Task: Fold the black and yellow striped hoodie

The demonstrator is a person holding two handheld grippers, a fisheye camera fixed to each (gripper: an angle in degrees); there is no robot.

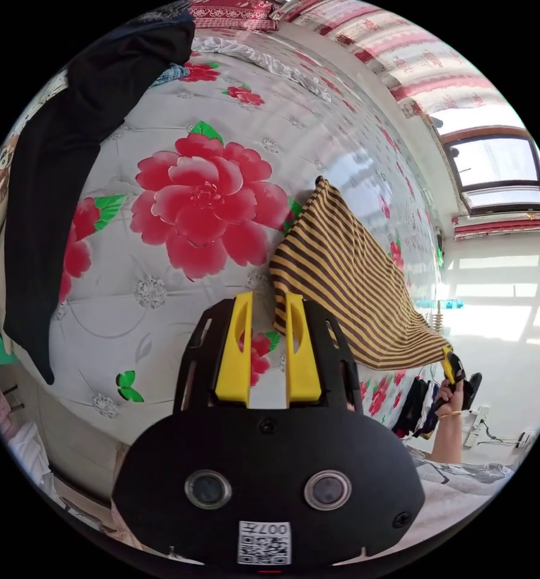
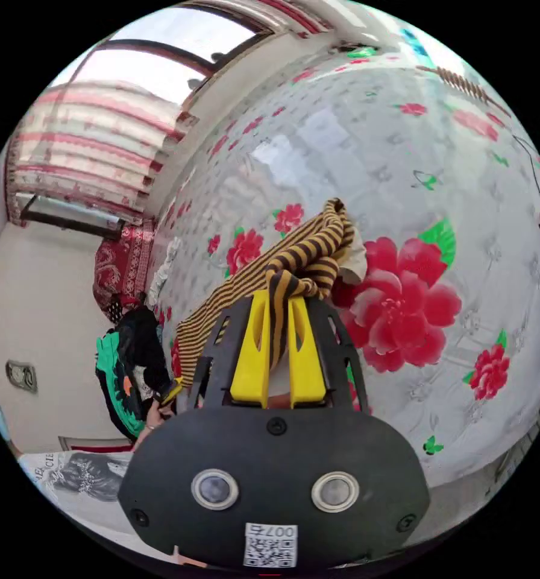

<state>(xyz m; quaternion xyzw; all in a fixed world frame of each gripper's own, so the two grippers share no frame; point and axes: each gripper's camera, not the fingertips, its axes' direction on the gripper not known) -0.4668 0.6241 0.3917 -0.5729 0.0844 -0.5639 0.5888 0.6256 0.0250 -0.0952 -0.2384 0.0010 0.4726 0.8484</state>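
Note:
The black and yellow striped hoodie [image 1: 354,289] hangs stretched in the air above the flowered bed, pulled taut between both grippers. In the left gripper view, my left gripper [image 1: 269,297] pinches one end of it between the yellow jaws. The right gripper [image 1: 452,363], held by a hand [image 1: 449,395], grips the far end. In the right gripper view, my right gripper [image 2: 279,295] is shut on a bunched fold of the hoodie [image 2: 309,253]. A striped band runs away from there to the left gripper [image 2: 172,391], low at the left.
A white bedspread [image 1: 179,289] with big red flowers lies under the hoodie. A black garment [image 1: 47,211] lies along its left side. A heap of green and black clothes [image 2: 122,368] sits beside the bed. Striped curtains [image 2: 77,151] and a window [image 1: 499,163] stand beyond.

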